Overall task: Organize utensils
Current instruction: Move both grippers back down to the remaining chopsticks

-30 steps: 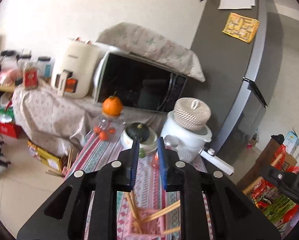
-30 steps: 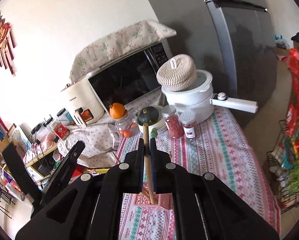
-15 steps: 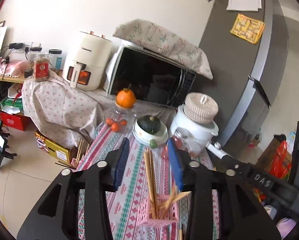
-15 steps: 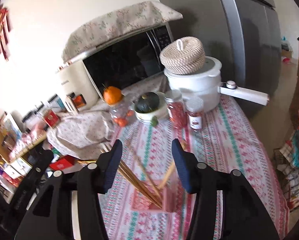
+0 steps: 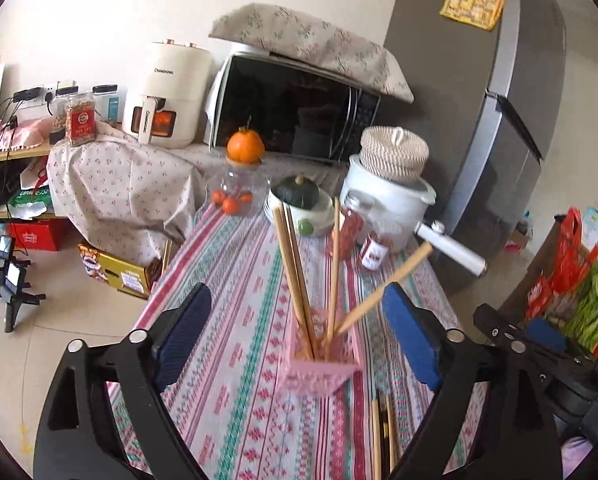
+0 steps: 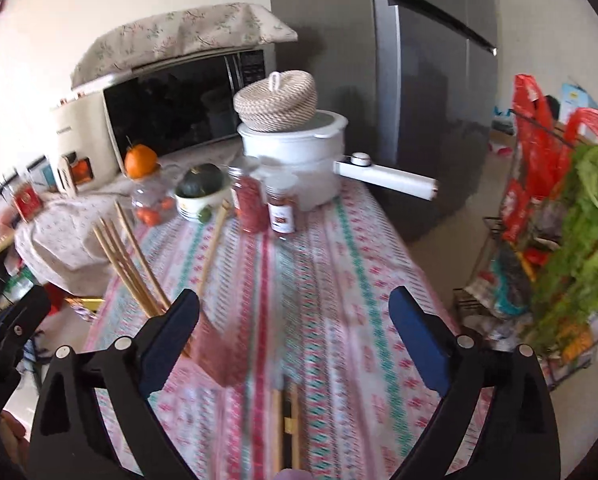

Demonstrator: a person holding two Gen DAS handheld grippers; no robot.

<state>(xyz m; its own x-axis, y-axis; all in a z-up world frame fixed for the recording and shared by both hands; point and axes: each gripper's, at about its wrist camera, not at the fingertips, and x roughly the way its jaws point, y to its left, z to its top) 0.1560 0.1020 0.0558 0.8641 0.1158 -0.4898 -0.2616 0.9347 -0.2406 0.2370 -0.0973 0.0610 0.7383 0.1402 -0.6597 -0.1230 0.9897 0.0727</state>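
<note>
Partly blurred — pink holder (image 6: 215,360) hides behind right gripper's (image 6: 295,344) fingers (image 6: 171,340).

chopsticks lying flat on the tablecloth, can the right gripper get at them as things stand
Probably yes. The right gripper has its jaws opening wide with nothing between them, and the loose chopsticks lie bare on the tablecloth just below it. The pink holder stands off to one side.

The cream air fryer (image 5: 167,96), far beyond the left jaw, has "CHANGHONG" on its front and handle. Other labels, like the red one on the jar (image 5: 81,120), are too small to read.
</note>
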